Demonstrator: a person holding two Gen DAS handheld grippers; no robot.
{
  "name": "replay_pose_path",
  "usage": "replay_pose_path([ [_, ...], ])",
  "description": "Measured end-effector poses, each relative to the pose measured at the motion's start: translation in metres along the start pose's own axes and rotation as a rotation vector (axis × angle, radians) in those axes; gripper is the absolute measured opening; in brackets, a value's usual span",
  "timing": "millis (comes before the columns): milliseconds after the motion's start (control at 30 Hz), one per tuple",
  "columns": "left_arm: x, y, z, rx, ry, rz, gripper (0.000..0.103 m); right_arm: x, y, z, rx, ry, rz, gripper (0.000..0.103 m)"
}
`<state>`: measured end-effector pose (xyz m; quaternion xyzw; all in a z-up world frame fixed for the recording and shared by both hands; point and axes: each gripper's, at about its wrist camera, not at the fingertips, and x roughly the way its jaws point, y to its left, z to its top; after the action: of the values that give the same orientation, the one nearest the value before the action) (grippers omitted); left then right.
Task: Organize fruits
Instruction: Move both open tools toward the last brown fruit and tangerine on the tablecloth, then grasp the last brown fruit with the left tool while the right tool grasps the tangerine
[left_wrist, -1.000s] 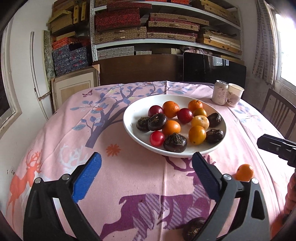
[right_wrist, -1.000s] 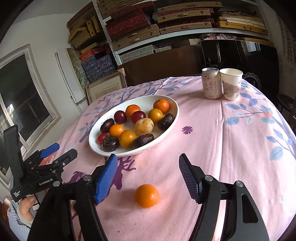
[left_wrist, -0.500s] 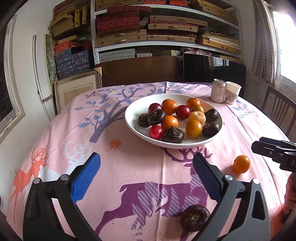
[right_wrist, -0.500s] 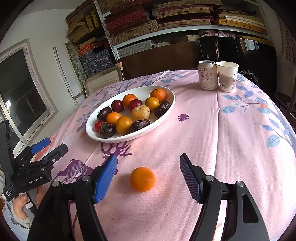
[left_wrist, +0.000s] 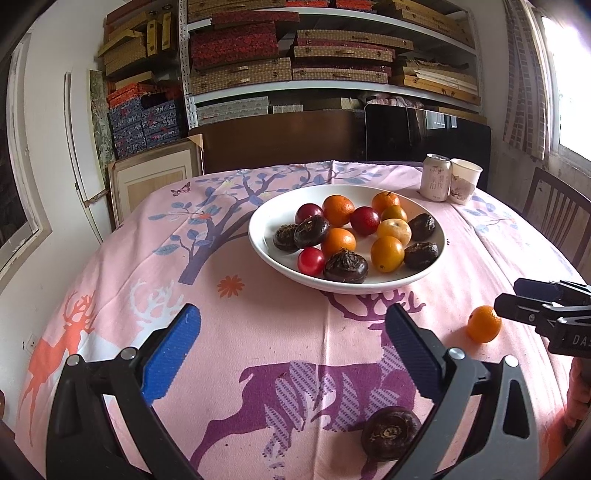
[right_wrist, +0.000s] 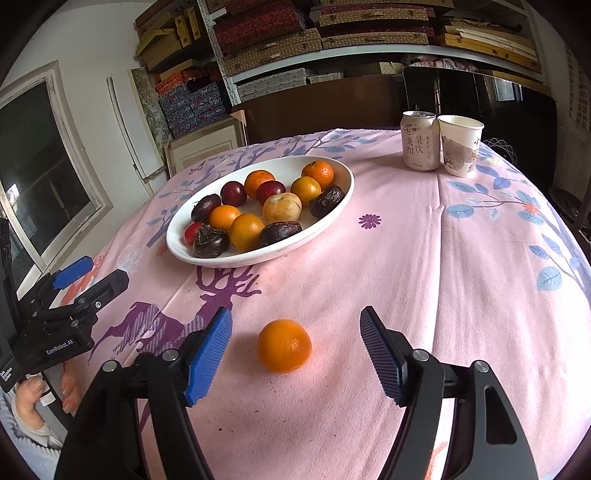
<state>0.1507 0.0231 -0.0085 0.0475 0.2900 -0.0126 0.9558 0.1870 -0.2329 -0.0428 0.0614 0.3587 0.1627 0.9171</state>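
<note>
While most of the fruit already sits in the white bowl (right_wrist: 343, 184), two pieces lie loose on the pink-clothed counter (right_wrist: 443, 277), so by my reading the job is nearly done but not finished. Nearest, the right gripper (right_wrist: 295, 354) has its fingers apart with the loose orange (right_wrist: 284, 345) on the cloth between them, untouched by either pad. In the left wrist view, a dark water chestnut (left_wrist: 390, 432) lies at about 5 o'clock, low beside the right-hand finger of the left gripper (left_wrist: 291, 350), whose fingers stand wide and empty. Farther off, toward 12 o'clock, the bowl holds oranges, red plums and dark chestnuts. Beyond it, at 1 o'clock, stand a can (right_wrist: 421, 140) and paper cup (right_wrist: 460, 144).
</note>
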Motion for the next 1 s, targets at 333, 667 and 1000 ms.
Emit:
replay_pose_path([
  [333, 0.000, -0.004, -0.013, 0.023, 0.061, -0.078, 0.098, 0.003, -0.005, -0.001, 0.017, 0.023, 0.002, 0.073],
  [667, -0.007, -0.038, -0.040, 0.144, 0.177, -0.310, 0.098, 0.001, -0.010, -0.001, 0.036, 0.022, 0.015, 0.075],
  [1000, 0.004, -0.043, -0.046, 0.148, 0.254, -0.340, 0.097, 0.004, -0.009, -0.003, 0.031, 0.044, 0.003, 0.075],
])
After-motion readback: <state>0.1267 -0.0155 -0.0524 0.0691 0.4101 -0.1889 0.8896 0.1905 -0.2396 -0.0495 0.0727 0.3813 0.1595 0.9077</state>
